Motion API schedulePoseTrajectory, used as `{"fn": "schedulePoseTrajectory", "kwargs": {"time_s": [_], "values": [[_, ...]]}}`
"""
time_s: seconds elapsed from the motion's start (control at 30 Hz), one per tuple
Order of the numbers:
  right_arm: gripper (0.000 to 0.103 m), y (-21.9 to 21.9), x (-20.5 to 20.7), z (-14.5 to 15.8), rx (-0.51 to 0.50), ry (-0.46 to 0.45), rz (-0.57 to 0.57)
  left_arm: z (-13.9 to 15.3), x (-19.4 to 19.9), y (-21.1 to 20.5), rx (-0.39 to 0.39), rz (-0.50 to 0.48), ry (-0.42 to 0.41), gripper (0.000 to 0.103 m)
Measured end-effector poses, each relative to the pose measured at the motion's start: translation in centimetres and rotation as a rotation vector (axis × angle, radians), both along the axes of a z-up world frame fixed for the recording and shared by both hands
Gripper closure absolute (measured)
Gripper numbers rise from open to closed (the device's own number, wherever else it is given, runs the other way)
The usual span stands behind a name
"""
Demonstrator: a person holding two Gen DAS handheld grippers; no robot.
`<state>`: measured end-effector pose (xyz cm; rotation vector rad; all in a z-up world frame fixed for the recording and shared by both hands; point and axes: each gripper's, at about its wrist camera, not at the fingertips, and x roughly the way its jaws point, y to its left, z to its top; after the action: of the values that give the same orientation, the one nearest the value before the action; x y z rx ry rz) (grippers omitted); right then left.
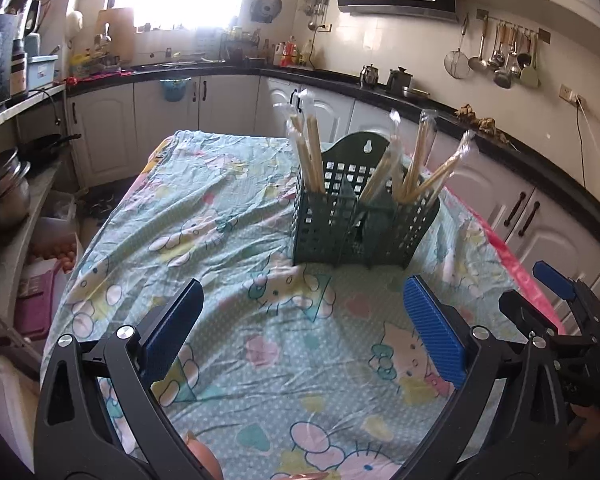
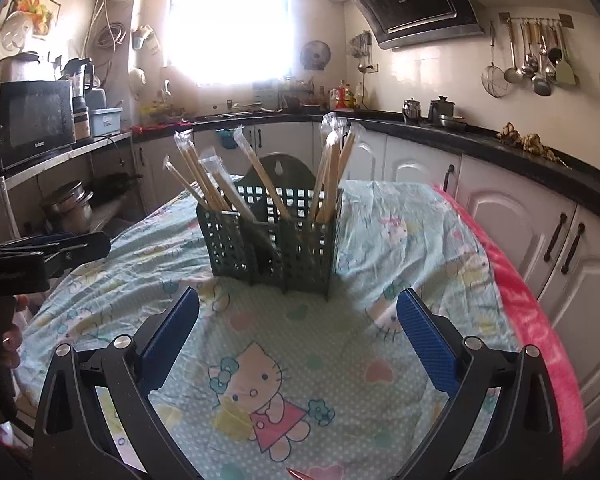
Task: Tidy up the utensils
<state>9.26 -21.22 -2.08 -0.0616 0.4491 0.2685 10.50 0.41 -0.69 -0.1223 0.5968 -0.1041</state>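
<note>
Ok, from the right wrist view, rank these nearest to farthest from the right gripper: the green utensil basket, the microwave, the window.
1. Green utensil basket: just ahead of the open right gripper, centre of the table, holding wrapped chopsticks.
2. Microwave: off to the left on the side counter.
3. Window: on the far wall, behind the basket.

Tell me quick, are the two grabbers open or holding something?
Left gripper: open, holding nothing.
Right gripper: open, holding nothing.
</note>
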Motion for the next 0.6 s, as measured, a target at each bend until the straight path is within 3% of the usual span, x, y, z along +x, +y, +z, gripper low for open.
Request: {"fn": "schedulePoseTrajectory", "kwargs": {"time_s": [0.1,0.4,0.6], "values": [[0.007,-0.2,-0.7,-0.6,0.009,-0.07,-0.01,-0.6,-0.8,-0.3,0.031,0.019,-0.042,0.011],[0.006,-0.6,-3.0,0.5,0.033,-0.26,-0.054,-1.3,-2.7,-1.3,0.021,0.019,-0.178,0.011],[0.006,-0.5,-3.2,0.3,0.032,-0.256,-0.053,-0.9,-3.0,-1.2,0.006,0.024,-0.206,0.011]]}}
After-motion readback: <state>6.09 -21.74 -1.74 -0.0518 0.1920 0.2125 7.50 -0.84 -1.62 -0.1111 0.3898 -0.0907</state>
